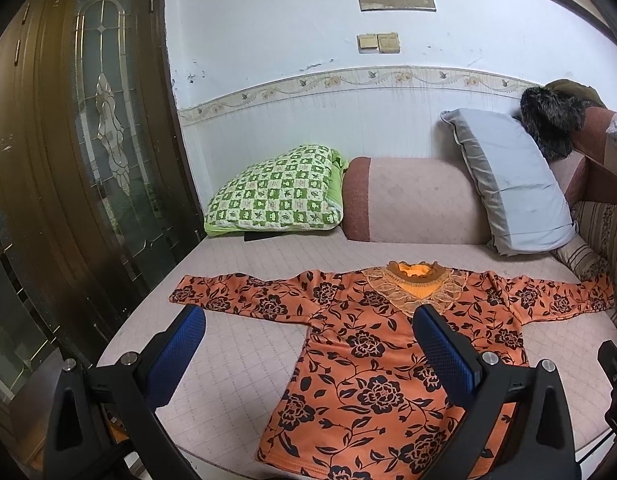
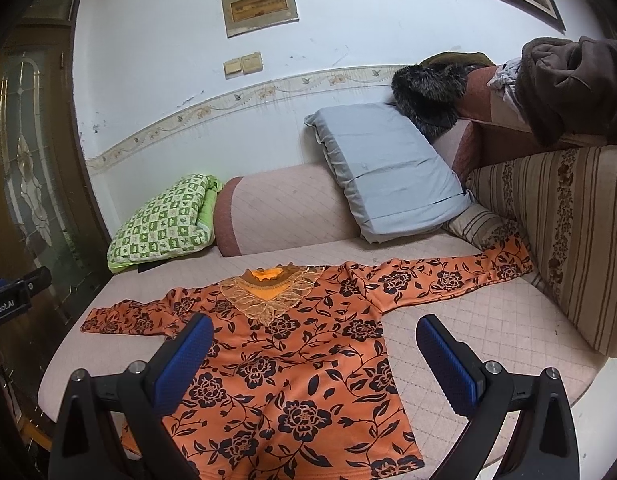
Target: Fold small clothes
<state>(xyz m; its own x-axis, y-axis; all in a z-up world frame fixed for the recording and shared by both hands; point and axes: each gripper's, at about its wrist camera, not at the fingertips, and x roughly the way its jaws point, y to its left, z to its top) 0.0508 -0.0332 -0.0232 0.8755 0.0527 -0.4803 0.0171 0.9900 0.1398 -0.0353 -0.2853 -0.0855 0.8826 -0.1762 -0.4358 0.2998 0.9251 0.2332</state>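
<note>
Just one orange shirt (image 1: pixel 372 364), two gaping tongs (image 1: pixel 308 344).

Orange floral top (image 1: pixel 372 364) flat on sofa seat (image 1: pixel 244 344), sleeves spread, left tool (image 1: pixel 308 334) open above, empty.

- The left gripper (image 1: pixel 308 322), a black two-finger tool with blue textured pads (image 1: pixel 179 354), was held with its jaws spread wide and nothing between them.
- Its fingers were pointed forward and slightly downward, raised clear of the surface beneath, with no contact made.
- The right gripper (image 2: pixel 314 326), of the same black frame with blue textured pads (image 2: pixel 448 362), was likewise held wide apart and unloaded.
- It was raised at a similar height, angled forward and down, touching nothing.
- Part of the left gripper's black body was seen at the left edge of the right wrist view, so the two were held side by side.
</note>
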